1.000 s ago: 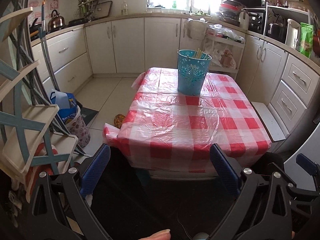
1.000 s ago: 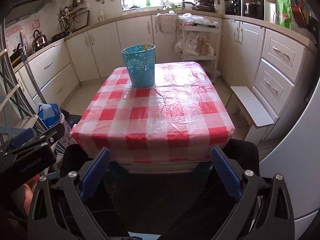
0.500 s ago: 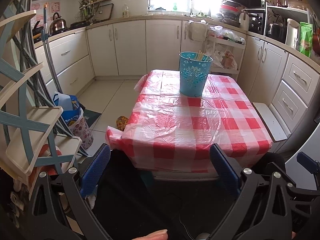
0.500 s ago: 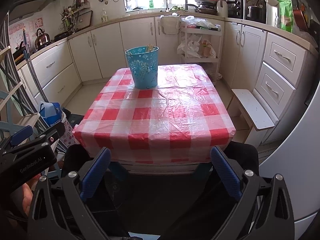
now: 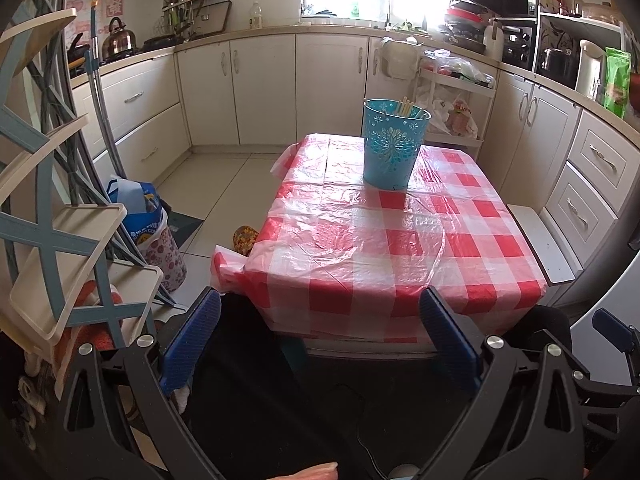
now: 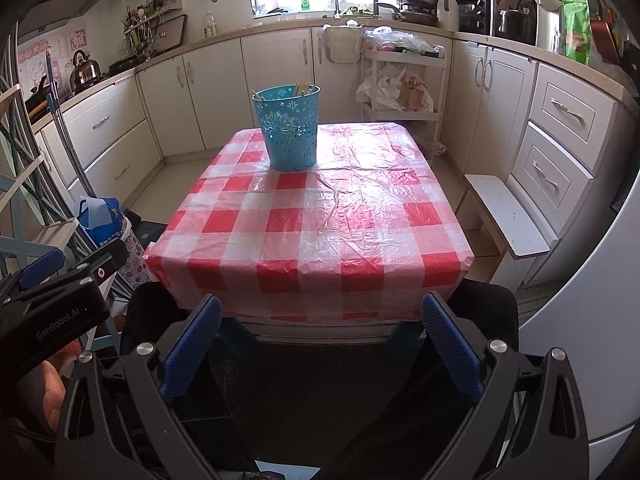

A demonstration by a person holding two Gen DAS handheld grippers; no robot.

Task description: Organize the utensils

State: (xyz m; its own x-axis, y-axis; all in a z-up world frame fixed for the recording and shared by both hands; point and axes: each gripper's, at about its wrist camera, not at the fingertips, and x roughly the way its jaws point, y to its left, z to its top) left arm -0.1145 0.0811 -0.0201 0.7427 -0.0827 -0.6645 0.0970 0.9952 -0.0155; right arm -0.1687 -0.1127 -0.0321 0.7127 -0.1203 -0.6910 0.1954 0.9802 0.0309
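A turquoise perforated bucket [image 5: 392,144] [image 6: 289,128] stands on the far part of a table with a red-and-white checked cloth [image 5: 384,248] [image 6: 316,224]. Pale chopstick tips [image 5: 406,106] [image 6: 301,87] stick out of its top. My left gripper [image 5: 320,342] is open and empty, held short of the table's near edge. My right gripper [image 6: 320,344] is likewise open and empty, below the near edge. The left gripper's body [image 6: 52,308] shows at the left of the right wrist view.
A tiered rack [image 5: 60,216] stands close on the left, with a blue bag [image 5: 138,216] on the floor beside it. A white stool [image 6: 504,212] sits right of the table. Cabinets [image 6: 560,140] and a cart [image 6: 400,80] ring the room.
Both grippers have drawn back and risen slightly, so the table and bucket look a little farther off. Both stay open and empty.
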